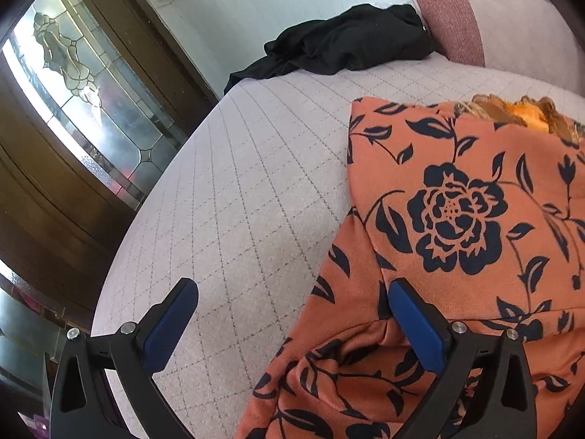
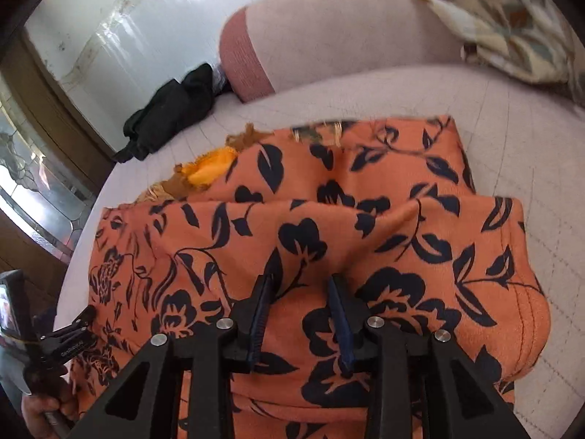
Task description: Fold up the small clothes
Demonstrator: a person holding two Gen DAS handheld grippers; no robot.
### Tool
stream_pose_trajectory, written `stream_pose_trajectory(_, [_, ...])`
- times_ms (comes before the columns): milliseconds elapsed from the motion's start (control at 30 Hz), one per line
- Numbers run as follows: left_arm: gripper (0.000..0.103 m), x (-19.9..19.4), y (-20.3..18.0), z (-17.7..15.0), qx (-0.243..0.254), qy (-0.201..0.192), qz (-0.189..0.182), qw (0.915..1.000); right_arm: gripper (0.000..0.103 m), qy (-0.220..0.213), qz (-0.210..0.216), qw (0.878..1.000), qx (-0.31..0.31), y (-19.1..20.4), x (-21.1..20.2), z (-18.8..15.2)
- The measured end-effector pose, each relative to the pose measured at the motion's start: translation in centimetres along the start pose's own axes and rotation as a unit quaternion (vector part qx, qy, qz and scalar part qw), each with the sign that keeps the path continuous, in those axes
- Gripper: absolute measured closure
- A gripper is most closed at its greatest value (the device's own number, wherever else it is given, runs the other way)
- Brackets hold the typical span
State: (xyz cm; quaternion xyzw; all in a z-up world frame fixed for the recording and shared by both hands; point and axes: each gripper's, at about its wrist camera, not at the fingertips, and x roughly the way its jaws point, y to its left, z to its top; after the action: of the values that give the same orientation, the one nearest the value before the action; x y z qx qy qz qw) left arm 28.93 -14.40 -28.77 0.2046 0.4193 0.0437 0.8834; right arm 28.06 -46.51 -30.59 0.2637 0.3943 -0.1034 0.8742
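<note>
Quilted sofa seat [image 1: 256, 201], orange floral garment [image 1: 457, 219] folded, left gripper [image 1: 289, 314] spread wide, right gripper [image 2: 299, 314] narrowly apart, empty.

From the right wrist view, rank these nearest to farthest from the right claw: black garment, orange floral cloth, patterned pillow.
1. orange floral cloth: directly beneath the right claw.
2. black garment: upper left, by the sofa arm.
3. patterned pillow: upper right, against the backrest.

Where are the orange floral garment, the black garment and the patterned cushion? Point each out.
orange floral garment [image 2: 329, 226], right wrist view, its folded middle.
black garment [image 1: 351, 42], left wrist view, centre of the heap.
patterned cushion [image 2: 512, 25], right wrist view, its face.
</note>
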Motion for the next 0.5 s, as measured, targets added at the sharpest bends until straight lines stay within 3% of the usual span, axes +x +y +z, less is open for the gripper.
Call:
stream_pose_trajectory(33, [0.000,-0.1,0.3,0.1,-0.006,-0.001,0.001,1.0000,0.067,0.004,0.001,1.000,-0.001,0.2,-0.3,0.3])
stream_pose_trajectory(100, [0.000,-0.1,0.7,0.2,-0.014,-0.001,0.009,0.9999,0.067,-0.027,0.028,0.999,-0.003,0.6,-1.6,0.9])
stream_pose_trajectory(167, [0.000,0.0,1.1,0.3,-0.021,0.003,0.005,0.9998,0.067,-0.046,0.029,0.999,-0.001,0.8,-2.2,1.5])
stream_pose_trajectory(233, [0.000,0.3,1.1,0.5,-0.024,0.009,0.000,0.9997,0.067,-0.026,0.031,0.999,0.008,0.7,-0.8,2.3])
stream_pose_trajectory(300, [0.000,0.6,1.1,0.6,-0.022,0.013,0.003,0.9997,0.067,0.034,0.019,0.999,0.021,0.5,2.4,2.5])
stream_pose_trajectory(400, [0.000,0.3,1.4,0.7,-0.026,0.010,-0.007,0.9996,0.067,0.029,0.014,0.999,0.028,1.0,2.5,3.2])
stream_pose_trajectory(500, [0.000,-0.3,1.9,1.0,-0.036,0.001,-0.012,0.9993,0.067,0.023,0.015,0.999,0.030,1.1,-0.1,3.1])
